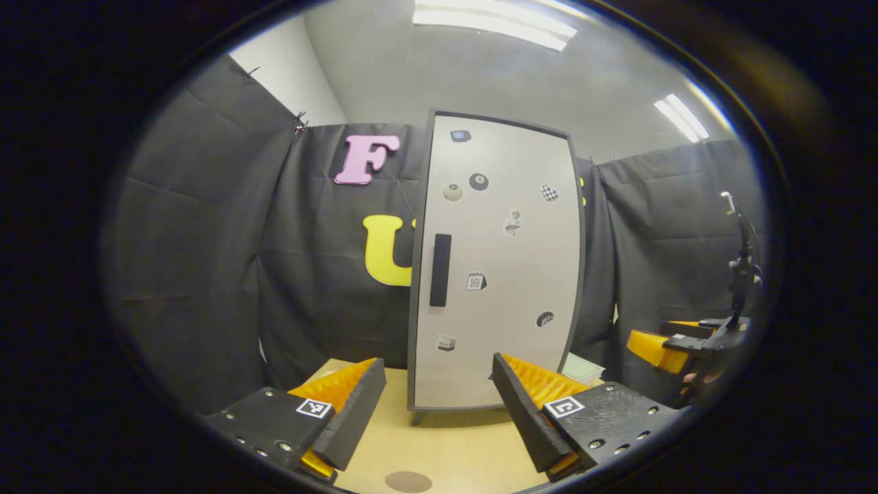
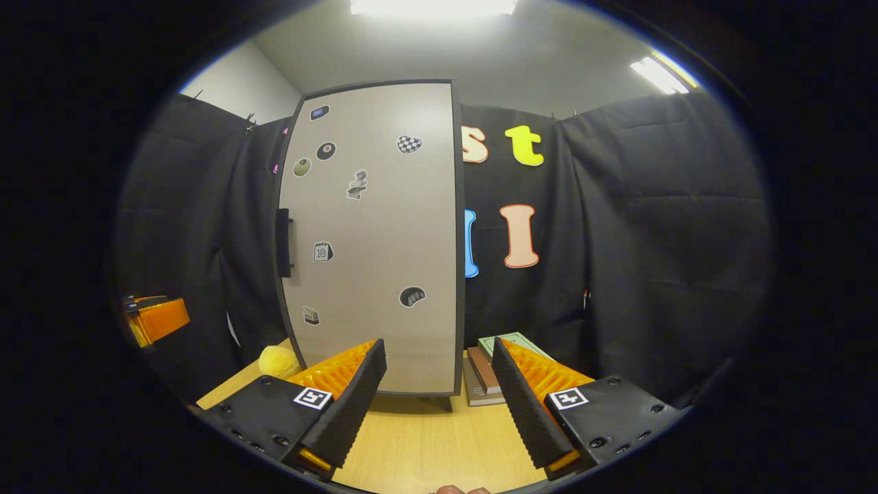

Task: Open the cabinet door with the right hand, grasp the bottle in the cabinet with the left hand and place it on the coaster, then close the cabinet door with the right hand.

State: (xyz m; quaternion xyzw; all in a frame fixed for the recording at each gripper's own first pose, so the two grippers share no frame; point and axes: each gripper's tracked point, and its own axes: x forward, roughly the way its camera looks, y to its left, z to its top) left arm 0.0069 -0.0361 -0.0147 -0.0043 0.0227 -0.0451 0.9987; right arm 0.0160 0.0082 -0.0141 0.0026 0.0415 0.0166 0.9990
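Cabinet door (image 1: 497,264) is closed, dead ahead of your left gripper (image 1: 435,398), standing on the wooden table (image 1: 439,446) just past the fingertips. Left jaws are spread wide, nothing between them. Door handle (image 1: 440,269), a dark vertical bar, sits near the door's left edge, above and between the two fingers. Coaster (image 1: 408,481) is a round brown disc on the table below the left gripper, partly cut off at the bottom edge.

In the right gripper view, your right gripper (image 2: 439,398) is also released, holding nothing. Same door (image 2: 374,240) sits ahead and left of centre; the handle (image 2: 282,242) is up and left of the left finger, well apart from both fingers. Door's right edge lines up roughly between the fingers.

Bottle can't be seen: the closed door hides the cabinet interior.

Other gripper shows at frame margins in each view: right one (image 1: 679,343) at the far right of the left gripper view with a bit of your hand under it, left one (image 2: 156,319) at the far left of the right gripper view. Both cropped, jaw state unreadable from there.

Stack of books (image 2: 490,370) lies right of the cabinet base, partly behind the right finger. Yellow fuzzy object (image 2: 278,361) sits left of the base; can't tell what it is. Door stickers are too small to make out.
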